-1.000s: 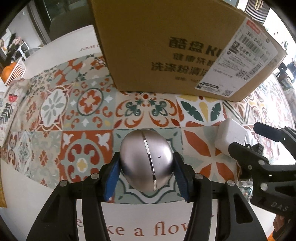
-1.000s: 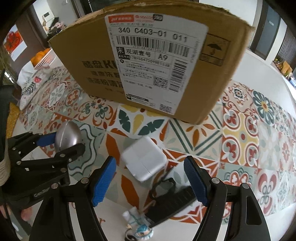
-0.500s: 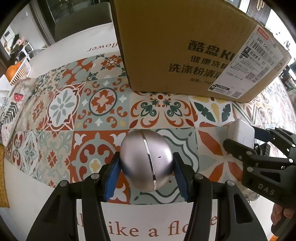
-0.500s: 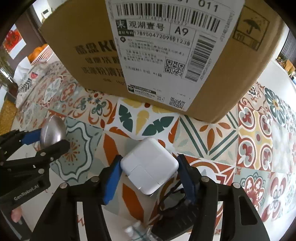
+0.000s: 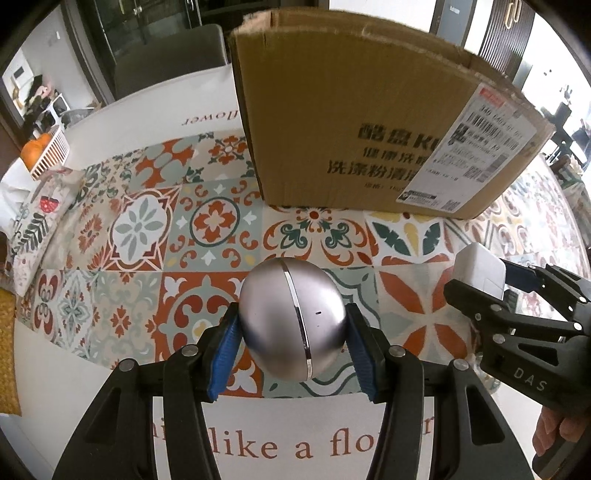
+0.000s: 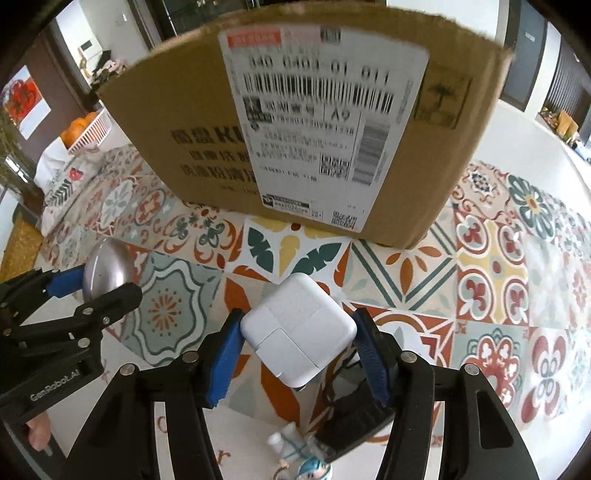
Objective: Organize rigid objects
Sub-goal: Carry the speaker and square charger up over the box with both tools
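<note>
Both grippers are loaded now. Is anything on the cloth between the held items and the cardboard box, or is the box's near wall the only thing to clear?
Nothing visible lies between. The silver egg-shaped object in the left gripper and the white charger in the right gripper face bare patterned tablecloth. Only the cardboard box wall stands ahead; its inside is hidden.

Daylit room: dark glass doors (image 5: 122,33) behind, perhaps a grey chair (image 5: 166,59), white basket (image 5: 50,153) at left
</note>
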Available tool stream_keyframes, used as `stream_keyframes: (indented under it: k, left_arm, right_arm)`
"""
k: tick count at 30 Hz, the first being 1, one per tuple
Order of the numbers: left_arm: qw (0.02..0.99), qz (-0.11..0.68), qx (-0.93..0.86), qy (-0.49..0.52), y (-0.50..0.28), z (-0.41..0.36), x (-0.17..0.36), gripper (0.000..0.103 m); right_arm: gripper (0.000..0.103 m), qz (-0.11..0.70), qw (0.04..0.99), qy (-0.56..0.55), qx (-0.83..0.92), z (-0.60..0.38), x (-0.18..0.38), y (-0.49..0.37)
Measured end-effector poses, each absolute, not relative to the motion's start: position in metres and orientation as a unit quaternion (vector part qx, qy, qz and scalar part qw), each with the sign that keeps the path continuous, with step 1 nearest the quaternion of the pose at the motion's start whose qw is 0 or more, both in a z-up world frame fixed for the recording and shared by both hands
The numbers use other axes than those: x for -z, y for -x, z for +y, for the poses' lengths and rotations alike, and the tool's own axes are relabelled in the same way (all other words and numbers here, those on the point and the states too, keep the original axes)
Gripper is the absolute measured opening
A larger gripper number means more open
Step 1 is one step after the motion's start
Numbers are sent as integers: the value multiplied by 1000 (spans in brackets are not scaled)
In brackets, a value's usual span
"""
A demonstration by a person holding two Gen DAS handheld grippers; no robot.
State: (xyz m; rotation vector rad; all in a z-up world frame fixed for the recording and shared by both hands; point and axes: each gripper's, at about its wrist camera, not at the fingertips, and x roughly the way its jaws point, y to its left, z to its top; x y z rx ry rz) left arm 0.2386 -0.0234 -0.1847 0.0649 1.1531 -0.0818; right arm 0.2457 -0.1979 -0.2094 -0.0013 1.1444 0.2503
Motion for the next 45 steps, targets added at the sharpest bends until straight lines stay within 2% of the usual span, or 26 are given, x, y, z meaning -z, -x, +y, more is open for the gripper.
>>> stream_keyframes:
  k: [27,45]
  left_arm:
    - [899,431,66,-34,-215,-29,74,54]
    - [927,363,80,-51,-247,-37,11,54]
  right_arm:
    - [59,432,896,4,-99,-207,86,-213]
    - [59,370,925,3,-92,-213,25,-239]
